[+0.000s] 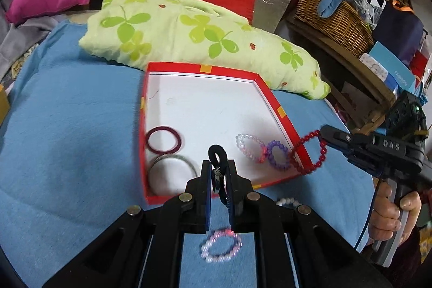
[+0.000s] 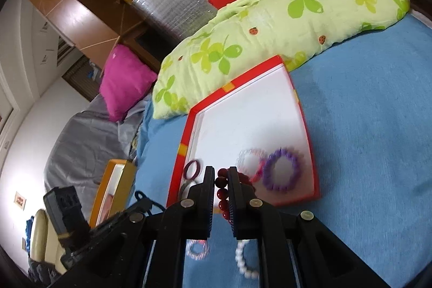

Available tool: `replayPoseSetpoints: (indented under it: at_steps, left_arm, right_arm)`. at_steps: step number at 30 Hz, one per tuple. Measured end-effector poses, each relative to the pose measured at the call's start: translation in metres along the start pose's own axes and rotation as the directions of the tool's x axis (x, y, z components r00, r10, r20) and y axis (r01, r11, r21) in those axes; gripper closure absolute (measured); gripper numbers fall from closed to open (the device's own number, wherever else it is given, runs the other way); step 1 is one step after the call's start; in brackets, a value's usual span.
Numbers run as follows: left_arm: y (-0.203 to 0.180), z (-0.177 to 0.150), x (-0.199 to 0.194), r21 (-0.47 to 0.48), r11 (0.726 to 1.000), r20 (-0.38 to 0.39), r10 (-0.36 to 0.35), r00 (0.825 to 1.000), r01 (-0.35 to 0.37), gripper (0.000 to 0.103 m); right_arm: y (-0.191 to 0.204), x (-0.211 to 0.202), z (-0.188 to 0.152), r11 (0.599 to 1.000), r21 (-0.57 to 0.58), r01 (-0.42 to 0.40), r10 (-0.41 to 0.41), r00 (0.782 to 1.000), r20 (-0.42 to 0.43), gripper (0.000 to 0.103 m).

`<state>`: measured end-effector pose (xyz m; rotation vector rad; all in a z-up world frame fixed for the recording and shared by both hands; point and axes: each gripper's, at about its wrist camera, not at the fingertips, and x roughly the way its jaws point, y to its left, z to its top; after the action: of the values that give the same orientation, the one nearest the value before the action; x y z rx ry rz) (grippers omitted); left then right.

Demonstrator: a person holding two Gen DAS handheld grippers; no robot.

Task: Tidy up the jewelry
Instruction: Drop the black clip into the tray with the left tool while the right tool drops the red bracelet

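In the middle of the left wrist view, a red box [image 1: 280, 114] with a white floor lies open on the blue blanket [image 1: 67, 139]. Inside, at lower left, sit a maroon ring [image 1: 164, 139] and below it a silvery bangle [image 1: 172, 169]; at lower right, a pale pink-and-white bead bracelet [image 1: 249, 147] touches a purple bead bracelet [image 1: 279, 155]. The left gripper [image 1: 220, 174], bottom centre, is closed almost fully on a black cord loop [image 1: 217, 153] just above the box's near wall. The right gripper [image 2: 220, 174], entering from the right edge, pinches a red bead bracelet [image 1: 309, 151] that hangs across the box's right corner. Outside the box, on the blanket at the bottom, lie a pink-and-blue bead bracelet [image 1: 221, 244] and a white bead bracelet [image 2: 244, 261]. A green clover pillow [image 1: 189, 37] lies behind the box.
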<state>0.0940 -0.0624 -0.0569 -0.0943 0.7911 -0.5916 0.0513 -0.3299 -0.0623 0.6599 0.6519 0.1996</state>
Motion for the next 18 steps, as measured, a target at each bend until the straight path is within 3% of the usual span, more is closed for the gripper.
replayPoseSetpoints:
  at_steps: [6,13,18]
  left_arm:
    - [-0.004,0.013,0.041,-0.015,1.0,-0.056,-0.018,0.998,0.017,0.093]
    - [-0.017,0.012,0.077,0.03,1.0,-0.106,0.011,0.994,-0.008,0.093]
    - [-0.021,0.012,0.092,0.062,0.997,-0.136,0.047,0.99,-0.039,0.092]
  right_arm:
    - [-0.009,0.032,0.032,0.997,0.072,0.015,-0.016,1.0,0.02,0.092]
    - [-0.013,0.077,0.065,0.991,0.133,-0.018,0.011,0.999,0.052,0.092]
    - [-0.028,0.104,0.075,0.987,0.153,0.056,-0.062,0.997,0.034,0.091]
